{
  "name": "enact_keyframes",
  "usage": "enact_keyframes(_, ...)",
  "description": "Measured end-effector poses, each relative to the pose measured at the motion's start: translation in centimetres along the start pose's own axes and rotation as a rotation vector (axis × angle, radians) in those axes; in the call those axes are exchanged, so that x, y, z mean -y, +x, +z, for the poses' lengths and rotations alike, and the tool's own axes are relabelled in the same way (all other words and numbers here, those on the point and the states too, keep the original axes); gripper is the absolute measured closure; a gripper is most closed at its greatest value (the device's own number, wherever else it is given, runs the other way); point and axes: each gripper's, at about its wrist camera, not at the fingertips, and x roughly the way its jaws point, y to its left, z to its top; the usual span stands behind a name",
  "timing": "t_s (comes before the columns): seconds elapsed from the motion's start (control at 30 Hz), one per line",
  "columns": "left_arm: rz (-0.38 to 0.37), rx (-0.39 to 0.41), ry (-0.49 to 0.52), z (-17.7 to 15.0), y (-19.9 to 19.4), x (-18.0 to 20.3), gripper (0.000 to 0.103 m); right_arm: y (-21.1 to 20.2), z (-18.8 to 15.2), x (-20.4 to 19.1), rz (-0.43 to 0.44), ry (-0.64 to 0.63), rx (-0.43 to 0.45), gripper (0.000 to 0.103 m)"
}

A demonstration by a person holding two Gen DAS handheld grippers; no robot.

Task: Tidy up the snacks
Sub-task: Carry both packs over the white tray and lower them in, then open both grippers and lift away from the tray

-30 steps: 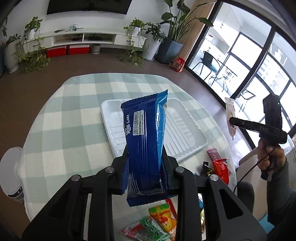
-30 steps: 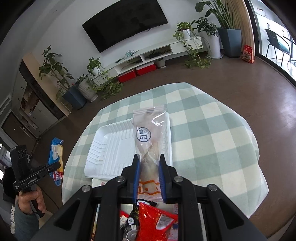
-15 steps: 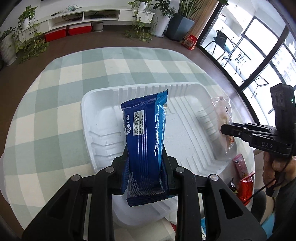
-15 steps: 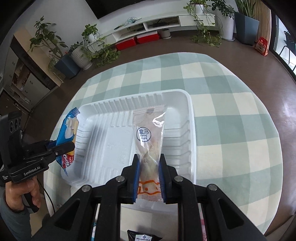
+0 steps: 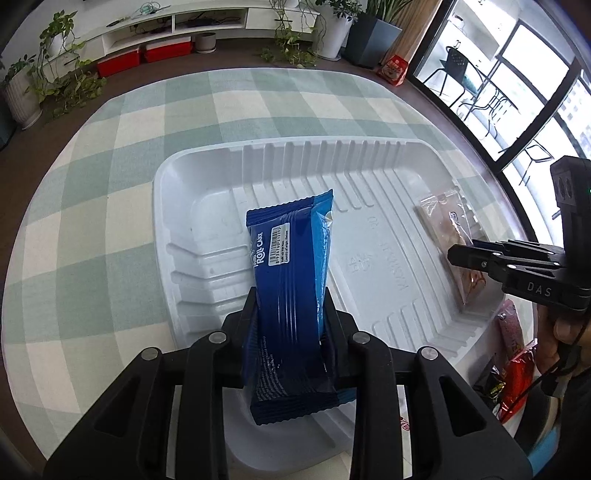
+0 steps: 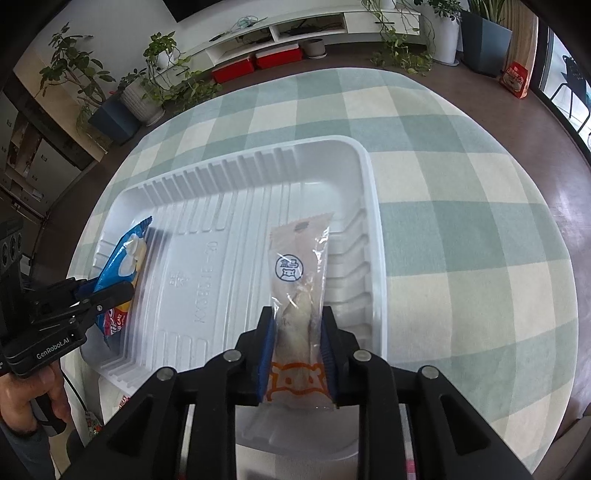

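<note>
My left gripper [image 5: 290, 314] is shut on a blue roll cake packet [image 5: 291, 273] and holds it over the left half of the white ribbed tray [image 5: 369, 173]. My right gripper [image 6: 297, 328] is shut on a clear snack packet [image 6: 299, 280] with a round blue logo, over the tray's right half [image 6: 258, 173]. Each gripper shows in the other's view: the right one [image 5: 480, 254] with its clear packet [image 5: 447, 229], the left one [image 6: 107, 291] with its blue packet [image 6: 123, 258]. Both packets hang low inside the tray.
The tray sits on a round table with a green and white checked cloth [image 5: 122, 184]. Loose red and dark snack packets [image 5: 513, 362] lie by the tray's near right corner. Plants and a TV shelf [image 6: 295, 33] stand beyond the table.
Both grippers have moved forward and down with their packets, from near the table's front edge to low over the tray's inside. Both stay shut.
</note>
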Motion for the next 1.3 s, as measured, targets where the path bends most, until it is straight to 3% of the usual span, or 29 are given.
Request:
enact_keyframes(0.1,0.008,0.007,-0.001,0.0,-0.3,0.2,0.067,-0.1,-0.1,-0.2,-0.012,-0.011,0.003,0.073)
enact_keyframes(0.13,0.006,0.015,-0.001,-0.1,-0.5,0.2,0.053,-0.1,-0.1,-0.2,-0.013,-0.013,0.004,0.073)
enact_keyframes(0.17,0.006,0.026,0.000,-0.1,-0.9,0.2,0.045,-0.2,-0.1,-0.2,-0.014,-0.012,0.005,0.073)
enact_keyframes(0.27,0.004,0.065,-0.010,0.0,-2.6,0.1,0.042,-0.7,0.0,-0.2,-0.011,-0.015,0.024,0.069)
enact_keyframes(0.33,0.000,0.113,-0.016,0.0,-4.5,0.1,0.037,-1.6,0.1,-0.3,0.000,-0.016,0.044,0.053)
enact_keyframes(0.5,-0.029,0.244,-0.033,-1.5,-10.7,-0.5,0.023,-6.0,0.5,0.2,0.055,0.017,0.142,0.035)
enact_keyframes(0.63,-0.050,0.359,-0.030,-5.0,-15.7,-0.8,0.002,-11.9,-0.8,1.2,0.121,0.070,0.296,0.002)
enact_keyframes(0.67,-0.050,0.380,-0.032,-6.1,-16.6,-0.7,0.000,-13.3,-1.4,1.4,0.150,0.085,0.338,0.000)
enact_keyframes(0.83,-0.059,0.453,-0.006,-13.2,-19.6,0.3,0.000,-18.9,-7.5,1.7,0.312,0.084,0.505,0.000)
enact_keyframes(0.93,-0.042,0.435,0.039,-17.7,-20.0,1.9,0.000,-20.0,-11.8,1.7,0.393,0.104,0.557,0.000)
enact_keyframes(1.1,-0.052,0.330,0.048,-24.1,-18.9,4.2,0.000,-19.2,-18.0,0.8,0.382,0.089,0.501,0.001)
enact_keyframes(1.3,-0.089,0.216,0.133,-29.3,-16.0,7.5,0.000,-16.0,-23.9,0.3,0.318,0.135,0.385,0.007)
